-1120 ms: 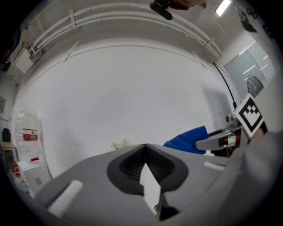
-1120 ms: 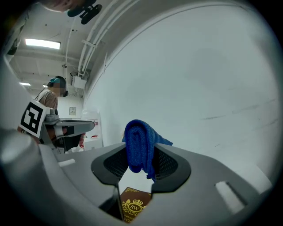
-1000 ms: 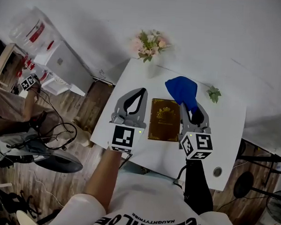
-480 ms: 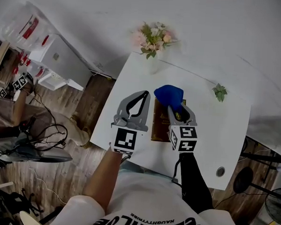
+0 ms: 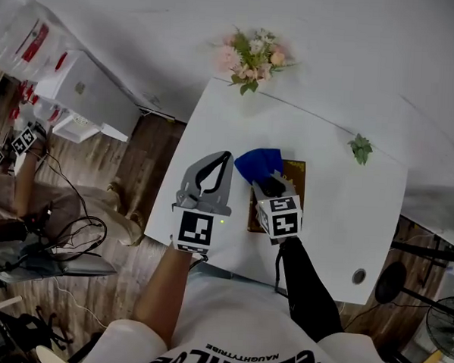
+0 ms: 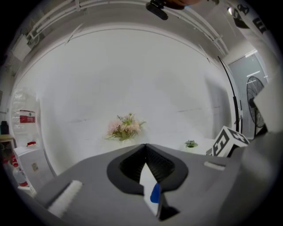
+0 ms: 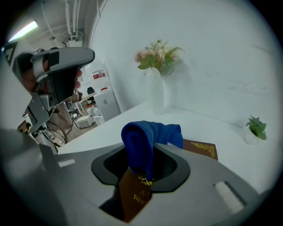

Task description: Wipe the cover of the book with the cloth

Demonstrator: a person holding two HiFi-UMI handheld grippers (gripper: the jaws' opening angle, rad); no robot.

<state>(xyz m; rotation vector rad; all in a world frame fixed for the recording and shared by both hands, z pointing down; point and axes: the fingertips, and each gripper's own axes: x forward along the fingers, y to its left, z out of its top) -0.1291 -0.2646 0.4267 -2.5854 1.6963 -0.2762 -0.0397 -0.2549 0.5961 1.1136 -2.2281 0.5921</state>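
While the right gripper (image 7: 143, 154) clenches a folded blue cloth (image 7: 146, 139), the cloth's bulge stands above its jaws and the loose end hangs down between them over the brown book (image 7: 200, 147). The book lies flat on the white table (image 5: 339, 209), near the edge closest to the person, and from the head view the cloth (image 5: 257, 163) covers the far left corner of the book (image 5: 291, 180); whether it presses on the cover I cannot tell. Gold ornament edges the cover, and gold lettering shows below the cloth (only "A" and "Wo" can be read). The left gripper (image 6: 145, 148) hangs just left of the book with its jaws closed together on nothing, their tips (image 5: 224, 155) pointing toward the far side. A white vase of pink flowers (image 5: 252, 55) stands at the table's far edge, with a small potted plant (image 5: 359, 148) well to its right. The person's white shirt (image 5: 226, 344) bears print reading "NAUGHTITRIBE".
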